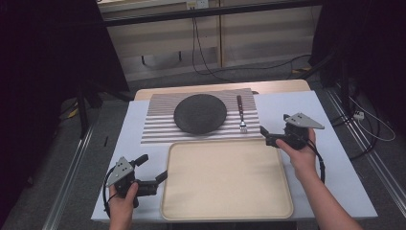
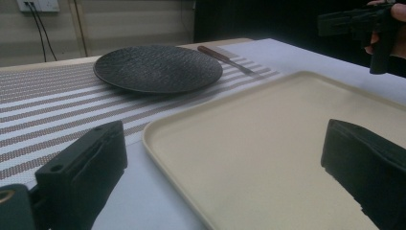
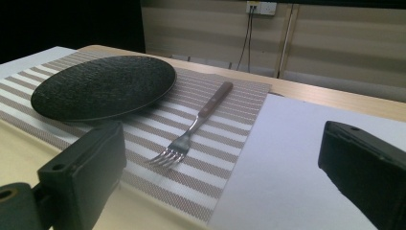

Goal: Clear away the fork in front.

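Here both the left gripper (image 1: 152, 168) and right gripper (image 1: 268, 135), jaws wide and empty, flank the tray (image 1: 225, 179).

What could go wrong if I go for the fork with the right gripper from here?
The fork lies flat on the striped placemat, so the open right gripper may struggle to get a jaw under it and could drag the mat instead. The black plate sits close beside the fork; a wide approach might bump it. The tray rim lies just in front of the tines and could catch a low jaw.
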{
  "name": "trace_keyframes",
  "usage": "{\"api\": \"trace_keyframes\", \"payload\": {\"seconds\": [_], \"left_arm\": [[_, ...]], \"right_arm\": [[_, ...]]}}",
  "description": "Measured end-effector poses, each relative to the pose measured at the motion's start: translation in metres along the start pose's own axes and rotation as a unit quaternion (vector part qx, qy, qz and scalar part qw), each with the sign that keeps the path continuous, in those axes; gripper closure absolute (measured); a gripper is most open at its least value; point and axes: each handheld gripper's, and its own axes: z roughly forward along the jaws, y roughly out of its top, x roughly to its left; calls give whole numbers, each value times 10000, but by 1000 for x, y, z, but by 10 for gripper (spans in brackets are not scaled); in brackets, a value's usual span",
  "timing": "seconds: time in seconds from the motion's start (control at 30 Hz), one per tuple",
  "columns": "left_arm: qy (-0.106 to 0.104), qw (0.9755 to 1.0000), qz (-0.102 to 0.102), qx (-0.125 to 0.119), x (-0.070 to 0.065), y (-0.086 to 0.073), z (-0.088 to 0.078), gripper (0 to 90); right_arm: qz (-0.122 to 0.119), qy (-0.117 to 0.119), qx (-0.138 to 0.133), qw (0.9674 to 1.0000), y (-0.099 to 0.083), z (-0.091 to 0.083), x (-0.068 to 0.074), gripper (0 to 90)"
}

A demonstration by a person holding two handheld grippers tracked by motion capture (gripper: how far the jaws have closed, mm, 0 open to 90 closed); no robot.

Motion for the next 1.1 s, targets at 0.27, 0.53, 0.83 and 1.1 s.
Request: {"api": "trace_keyframes", "payload": {"seconds": [0.27,0.53,0.83,1.1], "left_arm": [[-2,10000,-1,-21,0,2,-1,20],[4,10000,-27,-27,1,2,0,20],[2,10000,-19,-39,2,3,1,20],[-26,10000,-30,-49,1,3,1,20]], "right_arm": [[-52,40,62,10000,9,19,2,31],[33,64,121,9999,17,39,4,32],[-90,3,271,9996,25,61,6,33],[-187,-65,547,9983,22,80,2,51]]}}
